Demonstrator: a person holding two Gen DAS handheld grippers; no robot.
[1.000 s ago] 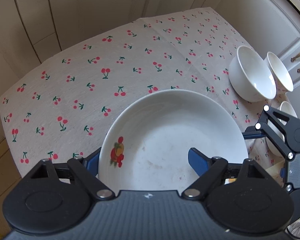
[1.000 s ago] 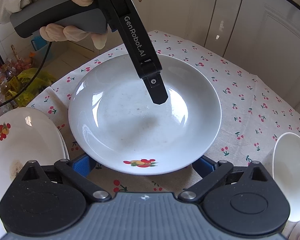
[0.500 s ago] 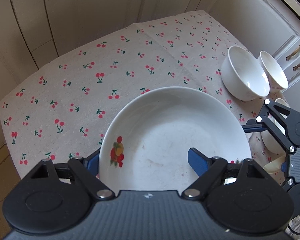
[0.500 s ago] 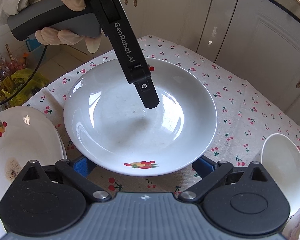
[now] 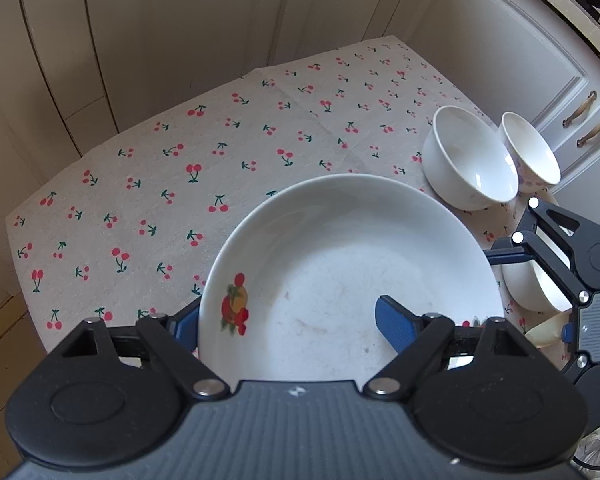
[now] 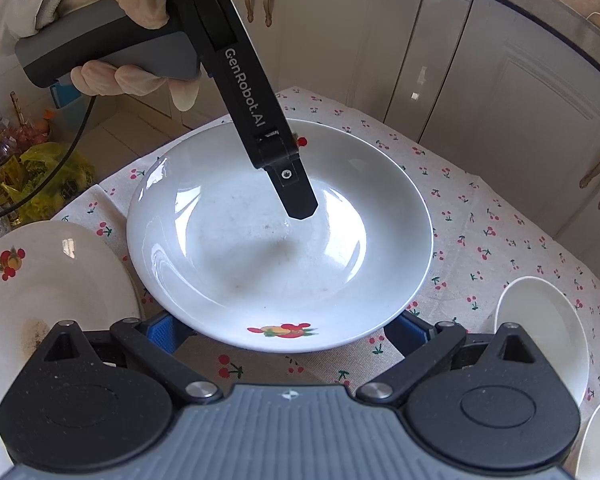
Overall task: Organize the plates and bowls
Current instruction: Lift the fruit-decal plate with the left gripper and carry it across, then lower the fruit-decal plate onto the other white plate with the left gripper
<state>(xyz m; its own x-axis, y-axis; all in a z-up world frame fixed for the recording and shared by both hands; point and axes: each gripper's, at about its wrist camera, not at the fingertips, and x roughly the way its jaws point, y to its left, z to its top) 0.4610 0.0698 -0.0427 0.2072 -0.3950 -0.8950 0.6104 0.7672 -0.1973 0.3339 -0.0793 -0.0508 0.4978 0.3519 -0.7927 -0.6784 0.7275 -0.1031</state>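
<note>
A white deep plate (image 5: pixel 352 264) with a fruit print hangs just above the cherry tablecloth (image 5: pixel 160 200). My left gripper (image 5: pixel 288 316) is shut on its rim, one blue pad (image 5: pixel 396 320) inside the dish and the other outside, under the edge. In the right wrist view the same plate (image 6: pixel 260 256) shows that inner finger (image 6: pixel 296 192) reaching down into it, held by a gloved hand (image 6: pixel 112 8). My right gripper (image 6: pixel 286 340) stands open, both fingers tucked beneath the near rim with only cloth between them.
A stack of matching plates (image 6: pixel 48 280), the top one stained, lies left of the held plate. Two white bowls (image 5: pixel 468 160) (image 5: pixel 532 152) stand at the cloth's far right, a third (image 5: pixel 536 292) beside the right gripper. Cabinets (image 6: pixel 500 100) surround the table; bags (image 6: pixel 40 176) clutter the floor.
The cloth and bowls have shrunk and slid away in both views while the plate keeps its place between the fingers: both grippers have tilted and risen slightly with it.
</note>
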